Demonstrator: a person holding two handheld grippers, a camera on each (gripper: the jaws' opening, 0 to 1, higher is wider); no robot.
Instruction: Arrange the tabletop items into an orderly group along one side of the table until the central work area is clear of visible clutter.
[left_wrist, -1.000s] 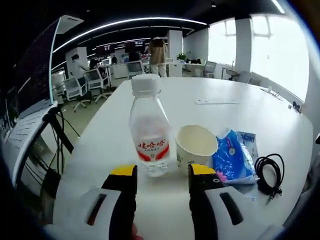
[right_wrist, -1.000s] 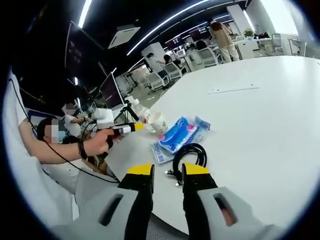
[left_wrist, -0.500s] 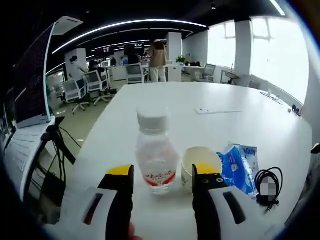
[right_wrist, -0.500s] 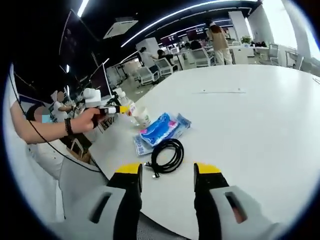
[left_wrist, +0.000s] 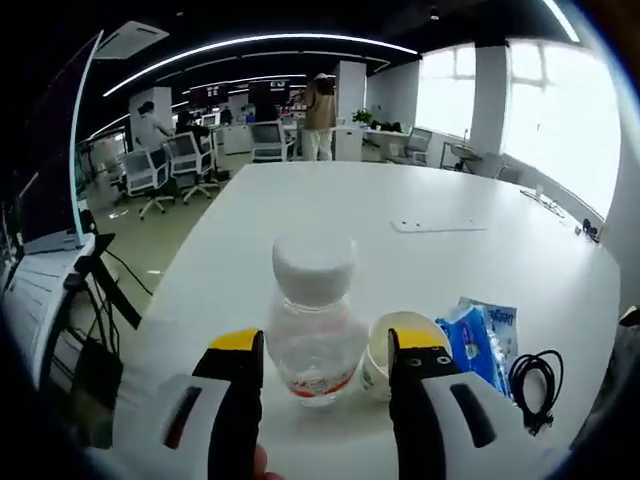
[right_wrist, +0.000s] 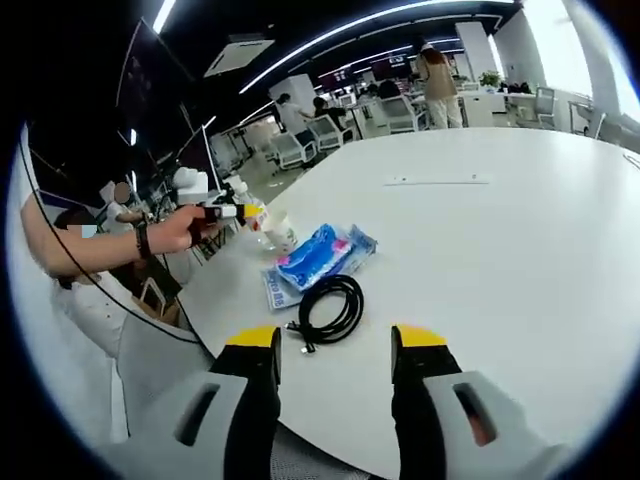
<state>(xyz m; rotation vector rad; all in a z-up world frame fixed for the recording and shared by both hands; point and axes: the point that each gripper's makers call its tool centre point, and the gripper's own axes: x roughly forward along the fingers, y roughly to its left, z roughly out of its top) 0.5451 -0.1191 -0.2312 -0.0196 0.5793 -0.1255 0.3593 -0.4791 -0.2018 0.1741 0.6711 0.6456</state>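
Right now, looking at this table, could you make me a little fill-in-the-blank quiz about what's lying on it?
1. The water bottle stands between the left gripper's open jaws and has a ____ cap.
2. Right beside the bottle stands a paper ____.
3. The coiled cable on the white table is ____ in colour.
4. Between the cup and the cable lies a ____ packet.

Missing words: white; cup; black; blue

One bottle, cup, blue packet, cable.
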